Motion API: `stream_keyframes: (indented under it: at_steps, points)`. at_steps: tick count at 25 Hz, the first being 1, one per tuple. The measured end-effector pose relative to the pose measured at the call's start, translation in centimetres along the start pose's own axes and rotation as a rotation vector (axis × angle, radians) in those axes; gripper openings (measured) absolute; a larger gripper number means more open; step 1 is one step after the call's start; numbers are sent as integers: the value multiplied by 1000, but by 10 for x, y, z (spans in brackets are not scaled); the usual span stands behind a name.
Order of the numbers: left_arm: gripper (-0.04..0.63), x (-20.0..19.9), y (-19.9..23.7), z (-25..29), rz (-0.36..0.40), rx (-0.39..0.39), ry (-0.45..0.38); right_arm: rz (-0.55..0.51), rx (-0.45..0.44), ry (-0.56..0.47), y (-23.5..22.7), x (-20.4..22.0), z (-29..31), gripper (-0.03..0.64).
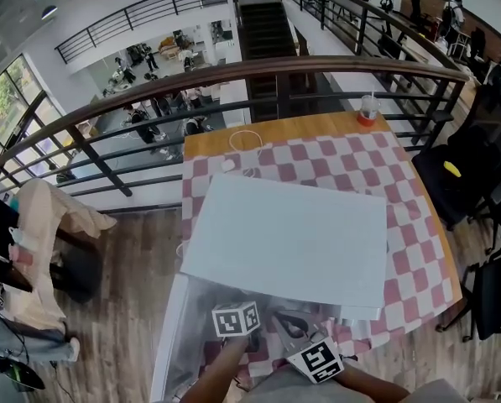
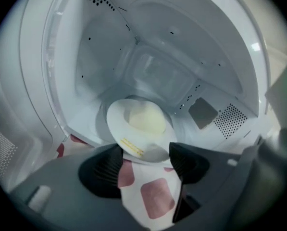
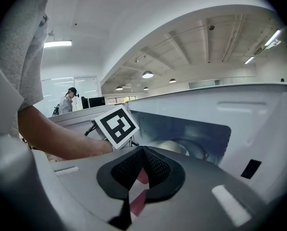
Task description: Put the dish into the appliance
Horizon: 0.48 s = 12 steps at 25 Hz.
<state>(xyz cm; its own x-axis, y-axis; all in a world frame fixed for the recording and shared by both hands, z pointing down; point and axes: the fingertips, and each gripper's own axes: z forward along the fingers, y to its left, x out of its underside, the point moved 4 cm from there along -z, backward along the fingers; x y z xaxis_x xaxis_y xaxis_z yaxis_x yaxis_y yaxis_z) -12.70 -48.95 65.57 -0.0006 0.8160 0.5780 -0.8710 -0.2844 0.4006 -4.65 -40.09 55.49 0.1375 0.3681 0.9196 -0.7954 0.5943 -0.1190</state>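
Observation:
The dish (image 2: 143, 121), a white plate with a pale yellow centre, lies on the floor of the white microwave's cavity (image 2: 157, 66), its near rim jutting over the front edge. My left gripper (image 2: 145, 153) is open, its jaws standing either side of that near rim without pressing on it. In the head view the microwave (image 1: 284, 242) sits on the checked table, and both marker cubes (image 1: 236, 319) (image 1: 315, 361) show just in front of it. My right gripper (image 3: 143, 153) is shut on nothing, just outside the opening. The dish (image 3: 174, 147) shows faintly inside.
The microwave door (image 1: 170, 334) hangs open to the left. A red-and-white checked cloth (image 1: 418, 225) covers the table. A cup (image 1: 367, 110) stands at the far edge by a railing (image 1: 233, 70). White cable (image 1: 246, 141) lies behind the microwave.

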Motion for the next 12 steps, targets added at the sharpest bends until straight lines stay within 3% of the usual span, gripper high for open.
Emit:
stream_keyframes:
  at_steps: [12]
  points:
    - [321,9,-1,-8,-50,47,-91,-20,-8,-13,6,2,-11,0]
